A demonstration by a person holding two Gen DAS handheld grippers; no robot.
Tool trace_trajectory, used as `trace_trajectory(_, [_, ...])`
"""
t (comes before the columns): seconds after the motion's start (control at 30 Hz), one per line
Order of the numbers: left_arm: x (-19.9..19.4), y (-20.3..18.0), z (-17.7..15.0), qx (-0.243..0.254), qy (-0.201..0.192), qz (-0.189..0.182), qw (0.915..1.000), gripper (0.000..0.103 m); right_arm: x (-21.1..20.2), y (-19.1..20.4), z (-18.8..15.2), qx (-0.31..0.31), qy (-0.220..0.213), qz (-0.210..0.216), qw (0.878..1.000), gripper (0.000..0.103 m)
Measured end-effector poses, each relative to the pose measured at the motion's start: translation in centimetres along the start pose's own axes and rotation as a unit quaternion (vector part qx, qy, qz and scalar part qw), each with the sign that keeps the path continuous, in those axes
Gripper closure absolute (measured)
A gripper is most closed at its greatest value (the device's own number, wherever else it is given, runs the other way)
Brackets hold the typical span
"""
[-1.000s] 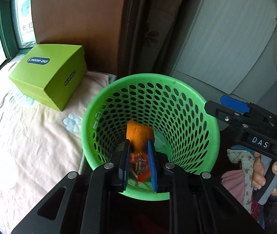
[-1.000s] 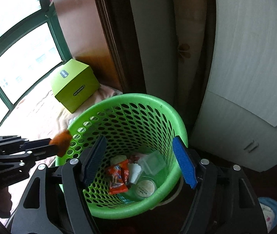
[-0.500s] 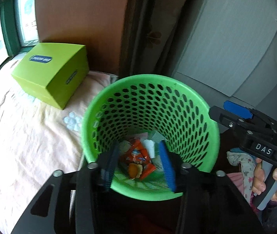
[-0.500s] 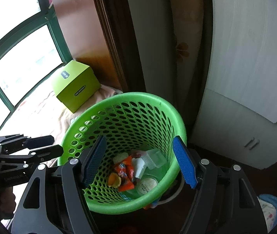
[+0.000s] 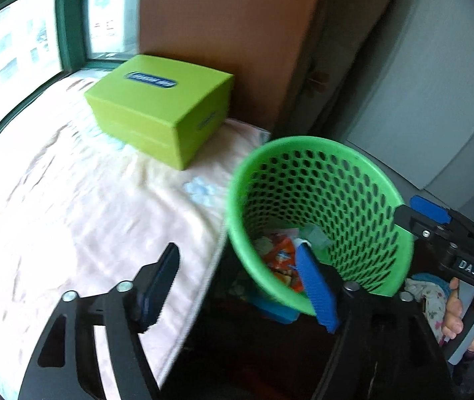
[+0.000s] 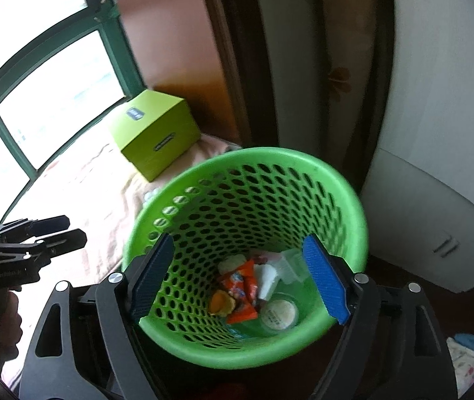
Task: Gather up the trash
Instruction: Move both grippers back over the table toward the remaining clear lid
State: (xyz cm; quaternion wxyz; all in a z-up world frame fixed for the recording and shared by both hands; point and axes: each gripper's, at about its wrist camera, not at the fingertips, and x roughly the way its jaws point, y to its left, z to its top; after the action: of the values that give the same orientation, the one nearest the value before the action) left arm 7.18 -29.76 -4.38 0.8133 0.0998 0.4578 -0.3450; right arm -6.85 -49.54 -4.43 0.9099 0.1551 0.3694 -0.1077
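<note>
Green basket (image 6: pixel 353 206), trash (image 6: pixel 240 286) at bottom partly blurred, indistinct.

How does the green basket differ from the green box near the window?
The basket is round, open-topped and full of holes; the box is rectangular, closed and solid. The basket holds trash; the box shows dark labels on top and side. The box rests on the pale cloth; the basket stands beside it. Both are bright green.

A basket (image 6: pixel 246 180) stands just right of the bed (image 5: pixel 70 206), with wrappers (image 6: pixel 241 286) and a cup (image 6: pixel 278 313) at its bottom. A box (image 5: pixel 160 106) sits on the bed by the window (image 6: pixel 37 66), behind the basket.
</note>
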Motion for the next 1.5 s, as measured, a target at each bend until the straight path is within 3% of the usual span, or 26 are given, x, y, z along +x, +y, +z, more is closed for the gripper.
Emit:
trace_trajectory(0.1, [-0.2, 2.1, -0.2, -0.016, -0.002, 0.017, 0.9997, 0.031, 0.3, 1.1, 0.2, -0.007, 0.001, 0.01, 1.0, 0.02])
trace_trajectory(0.3, [-1.4, 6.9, -1.1, -0.046, -0.014, 0.068, 0.9965, 0.017, 0.8, 3.4, 0.6, -0.024, 0.002, 0.029, 0.999, 0.017])
trace_trajectory(0.43, [-2.1, 10.5, -1.7, -0.068, -0.016, 0.104, 0.9921, 0.016, 1.3, 4.9, 0.7, -0.035, 0.005, 0.04, 0.999, 0.016])
trace_trajectory(0.9, [-3.3, 23.9, -4.0, -0.156, -0.001, 0.221, 0.9627, 0.016, 4.2, 10.9, 1.3, -0.073, 0.028, 0.073, 0.994, 0.015])
trace_trajectory(1.5, [-3.0, 33.1, -5.4, -0.202, 0.028, 0.261, 0.9435, 0.016, 8.5, 17.5, 1.7, -0.11, 0.061, 0.106, 0.986, 0.015])
